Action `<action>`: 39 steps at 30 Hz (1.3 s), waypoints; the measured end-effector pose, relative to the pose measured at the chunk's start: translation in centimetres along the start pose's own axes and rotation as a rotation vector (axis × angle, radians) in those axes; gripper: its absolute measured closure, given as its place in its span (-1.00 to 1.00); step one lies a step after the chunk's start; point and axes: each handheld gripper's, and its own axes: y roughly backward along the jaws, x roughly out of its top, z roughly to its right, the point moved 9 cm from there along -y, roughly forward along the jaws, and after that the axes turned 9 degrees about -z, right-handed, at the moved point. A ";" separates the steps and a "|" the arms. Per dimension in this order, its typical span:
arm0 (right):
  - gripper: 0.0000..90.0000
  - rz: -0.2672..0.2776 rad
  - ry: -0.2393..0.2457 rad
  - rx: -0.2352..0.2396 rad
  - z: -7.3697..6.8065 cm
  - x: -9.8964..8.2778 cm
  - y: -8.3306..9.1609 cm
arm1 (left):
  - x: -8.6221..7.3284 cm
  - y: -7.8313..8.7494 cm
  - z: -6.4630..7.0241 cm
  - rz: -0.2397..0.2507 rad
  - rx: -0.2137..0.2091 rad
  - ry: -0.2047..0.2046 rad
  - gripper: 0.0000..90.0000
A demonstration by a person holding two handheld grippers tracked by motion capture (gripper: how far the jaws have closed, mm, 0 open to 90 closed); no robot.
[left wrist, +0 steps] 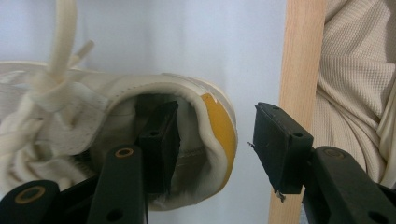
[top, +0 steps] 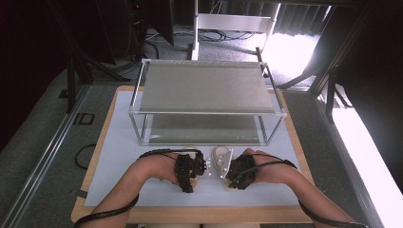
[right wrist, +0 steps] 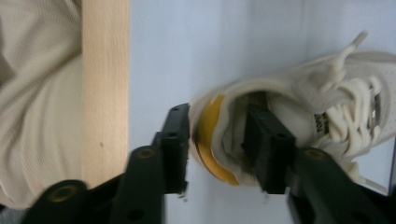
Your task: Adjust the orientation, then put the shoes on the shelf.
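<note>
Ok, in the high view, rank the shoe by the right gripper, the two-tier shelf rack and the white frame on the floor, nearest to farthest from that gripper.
1. Shoe: at the right gripper, heel between its jaws.
2. Shelf rack: mid-table, beyond the shoe.
3. White frame: on the floor past the table's far edge.

Two grippers are held side by side near the table's (top: 102, 175) front edge: the left gripper (top: 186, 186) and the right gripper (top: 232, 184), a cream shoe (top: 221, 159) lying by the right one. A two-tier metal rack (top: 204, 88) is seen behind.
</note>
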 end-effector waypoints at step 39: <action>0.64 0.116 -0.147 -0.062 5.4 0.1 2.6 | 0.9 3.8 -5.1 0.226 0.193 0.013 0.74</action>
